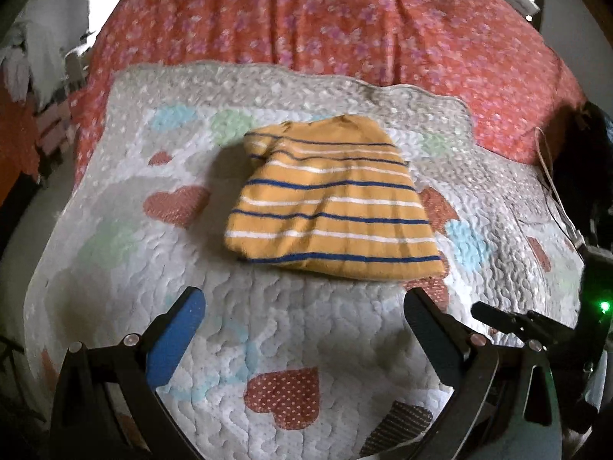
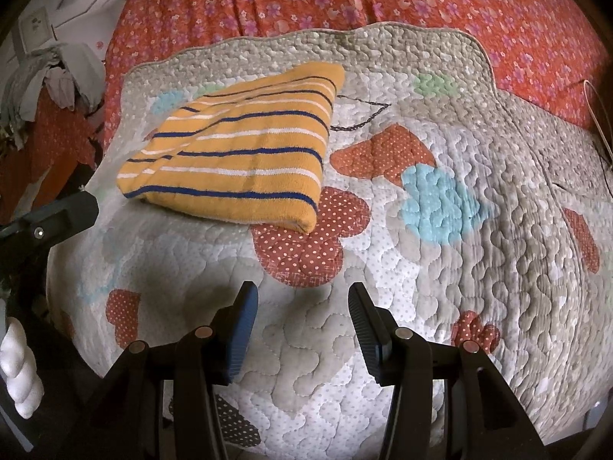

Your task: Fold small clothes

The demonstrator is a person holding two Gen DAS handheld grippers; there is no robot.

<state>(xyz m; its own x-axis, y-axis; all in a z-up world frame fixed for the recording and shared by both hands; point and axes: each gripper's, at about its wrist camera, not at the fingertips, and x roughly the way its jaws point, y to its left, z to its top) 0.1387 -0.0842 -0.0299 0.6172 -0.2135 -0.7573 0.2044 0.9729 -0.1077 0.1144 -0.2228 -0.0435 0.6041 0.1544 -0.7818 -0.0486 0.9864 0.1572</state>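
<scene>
I see the folded mustard-yellow knit garment with blue and white stripes (image 1: 329,203) lying on the quilted heart-patterned blanket (image 1: 268,326) over the bed. My left gripper (image 1: 302,306) hangs open and empty just short of it; my right gripper (image 2: 302,303) is open too, holding nothing.

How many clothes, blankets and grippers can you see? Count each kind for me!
Striped folded garment: 1
Heart-patterned quilt: 1
Red floral bedsheet: 1
Grippers: 2, the left gripper and the right gripper, both open and empty
Total: 5
</scene>
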